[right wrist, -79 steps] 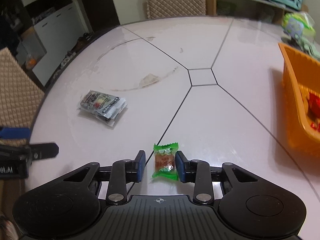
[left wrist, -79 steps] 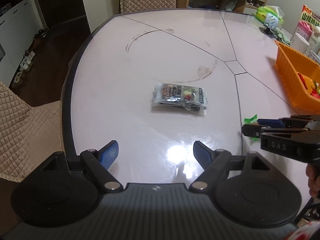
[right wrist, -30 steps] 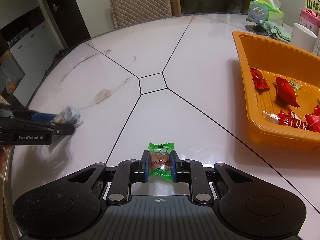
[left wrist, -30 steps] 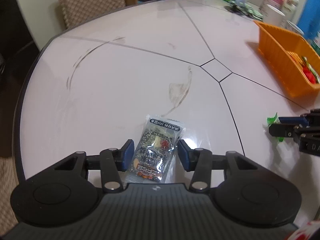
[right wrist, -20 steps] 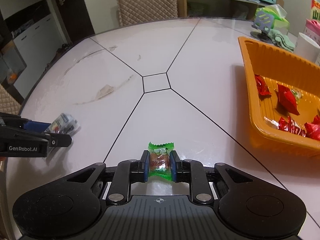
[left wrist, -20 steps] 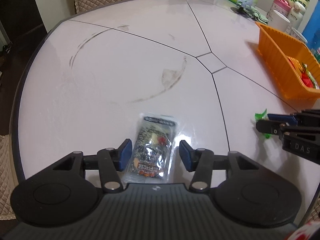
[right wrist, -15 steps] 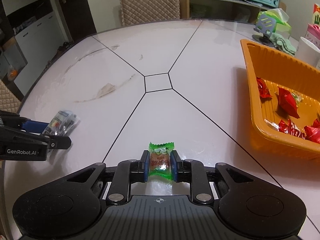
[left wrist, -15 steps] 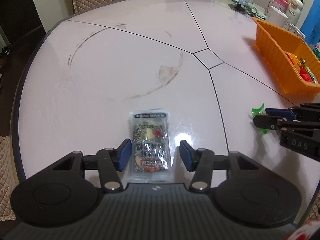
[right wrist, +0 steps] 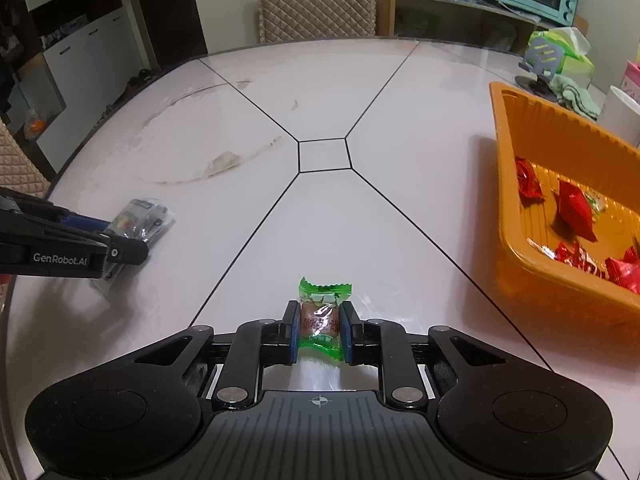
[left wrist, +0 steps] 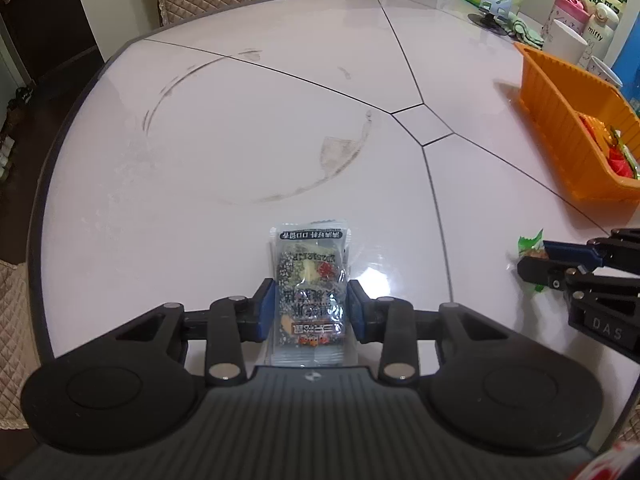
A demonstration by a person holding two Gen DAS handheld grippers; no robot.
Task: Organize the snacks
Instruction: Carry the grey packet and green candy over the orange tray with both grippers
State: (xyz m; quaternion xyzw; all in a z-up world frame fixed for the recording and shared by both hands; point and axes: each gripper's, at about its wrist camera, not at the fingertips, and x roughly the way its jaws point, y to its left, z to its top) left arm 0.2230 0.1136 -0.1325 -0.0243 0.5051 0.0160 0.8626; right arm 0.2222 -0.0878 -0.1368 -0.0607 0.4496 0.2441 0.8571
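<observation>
With my right gripper (right wrist: pixel 319 330) clenched on the green candy (right wrist: pixel 322 314) and my left gripper (left wrist: pixel 308 312) pinching the grey snack packet (left wrist: pixel 309 284), I should lift both level toward the orange tray (right wrist: pixel 560 280).

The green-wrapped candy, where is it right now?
The green-wrapped candy sits pinched in the right gripper, low over the table, left of the orange basket.

Bare table (right wrist: pixel 320 80) ahead; orange basket (right wrist: pixel 560 136) seemingly blocks right.
</observation>
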